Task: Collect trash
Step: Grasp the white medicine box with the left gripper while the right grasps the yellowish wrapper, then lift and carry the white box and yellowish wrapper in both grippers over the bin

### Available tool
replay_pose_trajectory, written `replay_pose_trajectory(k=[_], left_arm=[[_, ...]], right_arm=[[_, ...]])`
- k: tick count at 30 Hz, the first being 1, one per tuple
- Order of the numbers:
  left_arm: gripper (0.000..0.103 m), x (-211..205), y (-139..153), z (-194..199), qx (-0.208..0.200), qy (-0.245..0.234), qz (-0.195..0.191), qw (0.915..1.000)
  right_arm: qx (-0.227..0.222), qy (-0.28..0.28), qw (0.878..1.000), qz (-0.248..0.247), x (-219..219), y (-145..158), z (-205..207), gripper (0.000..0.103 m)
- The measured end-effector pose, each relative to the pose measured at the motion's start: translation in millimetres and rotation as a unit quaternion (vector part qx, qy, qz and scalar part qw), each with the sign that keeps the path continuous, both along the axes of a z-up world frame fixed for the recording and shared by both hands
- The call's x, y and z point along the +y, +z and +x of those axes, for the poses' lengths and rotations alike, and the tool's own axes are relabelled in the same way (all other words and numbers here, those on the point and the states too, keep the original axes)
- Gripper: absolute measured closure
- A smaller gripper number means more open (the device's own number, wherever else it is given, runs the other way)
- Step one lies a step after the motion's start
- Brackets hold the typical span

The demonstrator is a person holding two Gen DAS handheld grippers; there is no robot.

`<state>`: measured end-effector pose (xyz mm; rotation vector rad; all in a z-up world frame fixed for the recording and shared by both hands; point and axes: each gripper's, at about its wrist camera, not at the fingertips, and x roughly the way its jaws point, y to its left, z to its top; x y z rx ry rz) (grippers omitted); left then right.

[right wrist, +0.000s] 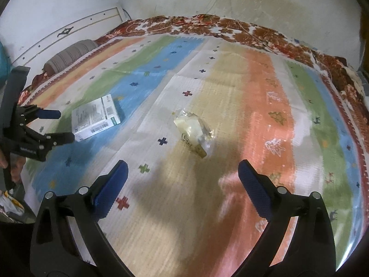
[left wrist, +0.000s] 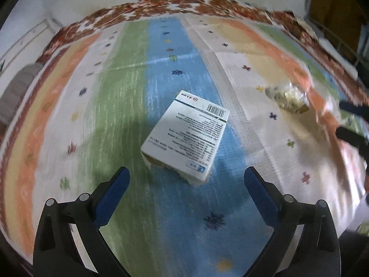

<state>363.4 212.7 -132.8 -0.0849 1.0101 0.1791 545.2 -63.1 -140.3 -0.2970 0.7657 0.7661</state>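
— Left gripper [left wrist: 187, 175]: spread wide, gripping nothing, hovering just short of the box [left wrist: 184, 136]. Lining up on its near, dented end, probably so the pads [left wrist: 110, 198] can be closing across the narrow sides.

— Lying flat on the blue stripe?

— Lying flat, printed face up, barcode end pointing away, a little askew to the fingers. Needing a slight twist before closing, judging by that angle. Resting apart from everything else on the mat [left wrist: 129, 97].

— Right gripper [right wrist: 182, 173]?

— Also gaping, also carrying nothing. Pointing at the wrapper [right wrist: 193, 131], which is sitting ahead of the tips on the beige stripe, not touching either pad.

— Crumpled?

— Crinkled clear plastic, bunched up, likely collapsing under a pinch, so calling for a deep bite rather than a tip grab.

— Spacing between the two pieces?

— Lying well apart, box to the left, wrapper to the right, hence one gripper per piece. Seeing the left gripper from the right view too, open beside the box.

— Bin anywhere?

— Not showing in either view. Only the mat, a floral cover [right wrist: 207, 25] beyond it, a bolster [right wrist: 71, 54] by the wall.
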Motion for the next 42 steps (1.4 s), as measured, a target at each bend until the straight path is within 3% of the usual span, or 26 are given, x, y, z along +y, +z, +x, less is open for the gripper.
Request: replay_pose_trajectory(k=[2, 6, 8, 11, 14, 16, 18, 22, 24, 34, 38, 40, 42], left_arm=[[0.006, 4, -1, 5, -0.003, 0.001, 0.004, 1.0000], [0.006, 14, -15, 17, 0.011, -0.003, -0.027, 0.9996], [0.006, 14, -26, 23, 0.029, -0.014, -0.015, 0.9994], [0.006, 20, -37, 27, 0.038, -0.007, -0.021, 0.9991], [0.006, 21, -38, 27, 0.024, -0.019, -0.030, 0.9991], [0.010, 20, -36, 26, 0.013, -0.029, -0.027, 0.9991], [0.022, 19, -37, 26, 0.009, -0.027, -0.019, 0.9994], [0.026, 18, -35, 26, 0.013, -0.018, -0.017, 0.9996], [0.027, 16, -32, 28, 0.018, -0.016, -0.011, 0.9997], [0.027, 15, 3, 19, 0.034, 0.048, -0.074, 0.9955], [0.028, -5, 8, 5, 0.044, 0.071, -0.036, 0.9959], [0.028, -13, 21, 0, 0.030, 0.086, -0.006, 0.9958], [0.028, -21, 35, -7, 0.017, 0.087, 0.001, 0.9961]], right_arm=[[0.000, 0.001, 1.000, 0.000, 4, -4, 6, 0.013], [-0.001, 0.002, 1.000, -0.004, 12, -13, 20, 0.017], [0.004, 0.002, 1.000, -0.005, 14, -18, 28, 0.021], [0.020, 0.004, 1.000, -0.008, 18, -27, 39, 0.036], [0.035, 0.009, 0.999, -0.009, 26, -33, 47, 0.042], [0.035, 0.007, 0.999, -0.013, 31, -35, 50, 0.052], [0.040, 0.003, 0.999, -0.021, 36, -40, 55, 0.071], [0.045, -0.001, 0.999, -0.020, 35, -43, 56, 0.080], [0.047, -0.004, 0.999, -0.018, 32, -42, 53, 0.090], [0.034, -0.020, 0.999, -0.016, 13, -17, 27, 0.094], [0.027, -0.030, 0.999, -0.008, 3, 5, 13, 0.094], [0.022, -0.031, 0.999, -0.008, -1, 14, 0, 0.094], [0.009, -0.026, 0.999, -0.023, -2, 21, -13, 0.094]])
